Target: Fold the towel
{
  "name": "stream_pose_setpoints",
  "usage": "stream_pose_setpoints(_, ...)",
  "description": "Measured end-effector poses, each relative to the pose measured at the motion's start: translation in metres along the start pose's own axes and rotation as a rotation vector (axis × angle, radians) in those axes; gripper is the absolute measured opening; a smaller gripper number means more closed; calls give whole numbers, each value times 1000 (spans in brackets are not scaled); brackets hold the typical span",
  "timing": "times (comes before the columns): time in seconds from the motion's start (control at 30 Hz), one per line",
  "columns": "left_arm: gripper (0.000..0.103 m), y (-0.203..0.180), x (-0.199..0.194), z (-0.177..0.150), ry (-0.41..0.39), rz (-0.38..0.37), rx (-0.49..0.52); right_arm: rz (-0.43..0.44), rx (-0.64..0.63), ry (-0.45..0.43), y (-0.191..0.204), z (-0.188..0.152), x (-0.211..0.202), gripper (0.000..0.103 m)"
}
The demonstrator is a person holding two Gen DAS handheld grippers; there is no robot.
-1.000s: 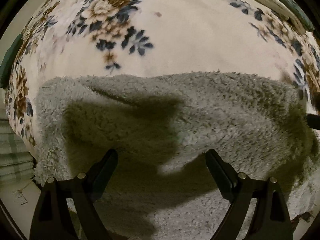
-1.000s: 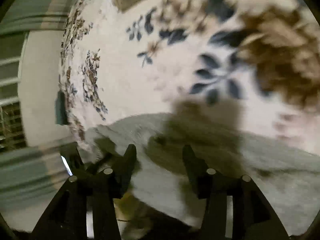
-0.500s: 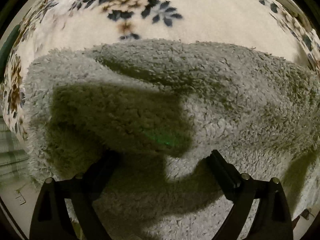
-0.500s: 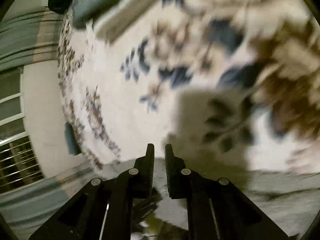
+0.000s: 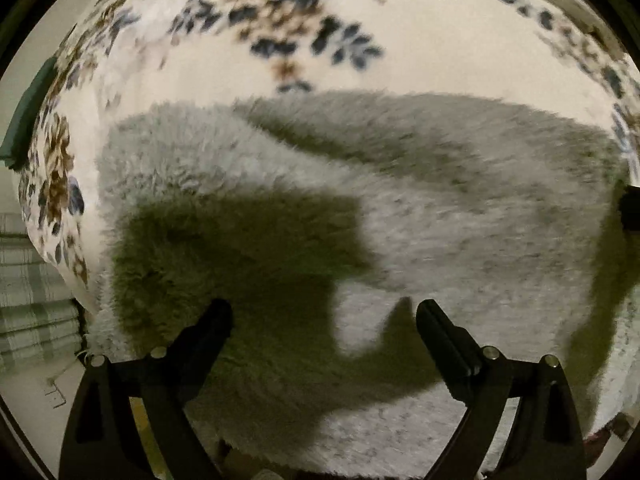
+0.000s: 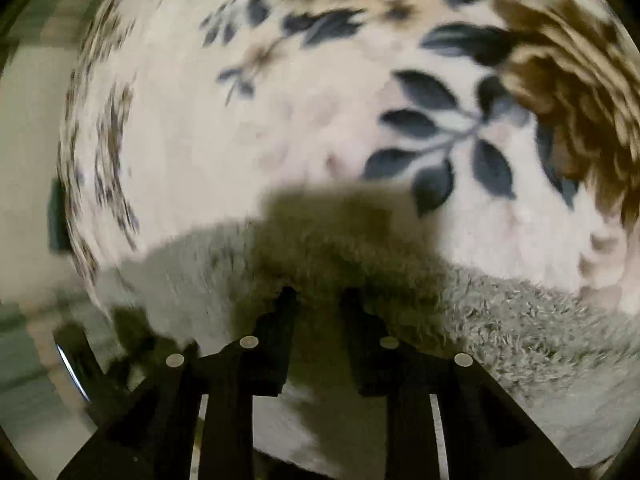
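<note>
A fluffy grey towel [image 5: 400, 208] lies on a cream blanket with blue and brown flowers [image 5: 440, 40]; a fold ridge runs across its far part. My left gripper [image 5: 324, 312] points straight down over the towel's near part, jaws wide open, with nothing between them. In the right wrist view my right gripper [image 6: 319, 296] is tilted down at the towel's [image 6: 520, 320] far edge. Its jaws are narrowly apart and opening; shadowed pile shows in the gap, and the pads do not press on it.
The blanket [image 6: 240, 140] spreads beyond the towel on all far sides. A dark green object [image 5: 28, 120] sits at its left edge. Striped green fabric [image 5: 32, 300] and pale floor lie lower left. A black part [image 5: 632, 208] pokes in at the right edge.
The left gripper has drifted over the towel, staying wide open. The right gripper closed almost fully half a second ago, now stands wider, and has swung down onto the towel's edge.
</note>
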State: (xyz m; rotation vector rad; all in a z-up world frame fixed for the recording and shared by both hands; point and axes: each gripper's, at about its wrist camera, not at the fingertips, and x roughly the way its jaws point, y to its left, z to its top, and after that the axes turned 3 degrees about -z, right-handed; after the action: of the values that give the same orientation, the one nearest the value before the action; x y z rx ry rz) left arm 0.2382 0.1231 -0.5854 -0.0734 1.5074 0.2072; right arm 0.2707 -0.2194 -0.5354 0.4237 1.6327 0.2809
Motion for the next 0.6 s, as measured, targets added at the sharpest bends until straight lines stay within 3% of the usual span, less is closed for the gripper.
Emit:
stream_pose_setpoints(0.07, 95, -3, -10, -3, -15, -15, 0, 65, 24, -6, -7, -7, -21, 31)
stream_pose_setpoints(0.13, 95, 6, -21, -8, -22, -29, -31, 84, 47, -47, -25, -16, -49, 46)
stream_pose_setpoints(0.3, 95, 73, -42, -44, -47, -28, -262, 37, 122, -120, -81, -55, -100, 58)
stream_pose_setpoints(0.4, 95, 124, -32, -56, -44, -17, -430, 43, 199, -144, -87, -82, -83, 61)
stream_pose_setpoints(0.43, 95, 139, -22, -53, -35, -28, -479, 34, 209, -134, -58, -85, -50, 61)
stream_pose_setpoints(0.57, 91, 182, 7, -54, -40, -140, -622, 22, 241, -86, -42, -102, 2, 61)
stream_pose_setpoints(0.6, 70, 188, 11, -52, -65, -170, -643, 32, 249, -72, -37, -106, 13, 61)
